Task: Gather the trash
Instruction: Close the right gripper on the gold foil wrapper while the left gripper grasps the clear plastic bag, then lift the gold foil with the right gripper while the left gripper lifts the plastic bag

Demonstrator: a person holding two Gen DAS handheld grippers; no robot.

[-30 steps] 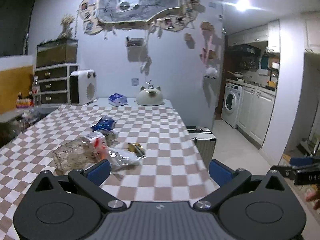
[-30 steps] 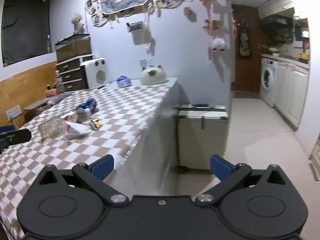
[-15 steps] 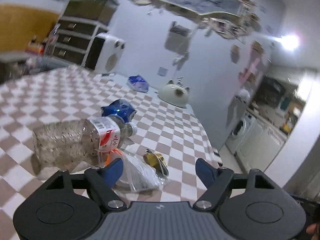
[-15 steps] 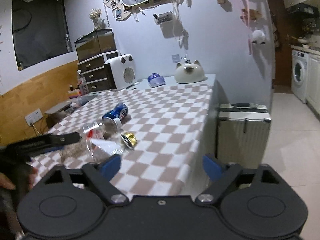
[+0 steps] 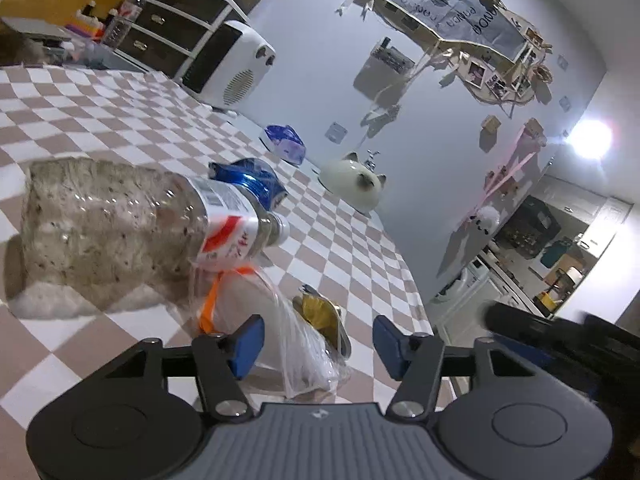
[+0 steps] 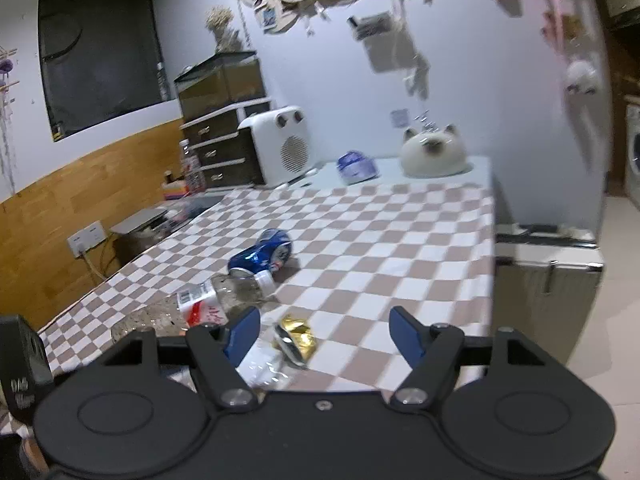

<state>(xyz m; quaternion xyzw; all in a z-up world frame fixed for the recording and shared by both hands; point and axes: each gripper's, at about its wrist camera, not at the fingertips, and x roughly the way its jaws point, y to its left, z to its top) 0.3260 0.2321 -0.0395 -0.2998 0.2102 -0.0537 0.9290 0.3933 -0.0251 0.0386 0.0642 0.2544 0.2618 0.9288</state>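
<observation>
Checkered surface (image 5: 100, 120) carries a plastic bottle (image 5: 120, 232); beside it lies a clear bag (image 5: 296, 344), between the closing, not touching left gripper (image 5: 318, 344) jaws. Right gripper (image 6: 324, 336) is narrowing, empty.

Crushed blue can (image 6: 262, 254) on checkered tablecloth (image 6: 400, 248)

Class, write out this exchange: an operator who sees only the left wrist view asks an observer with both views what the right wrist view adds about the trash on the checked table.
Operator: The bottle hides much of the blue can from me. How does it lie?
Observer: On its side, just beyond the bottle's cap and well apart from the gold wrapper.
Operator: I only see a dark blur for the right claw. Is it holding anything?
Observer: No. It is open, its jaws have just been closing, and nothing is gripped. The gold wrapper lies on the cloth ahead, between its fingers.
</observation>
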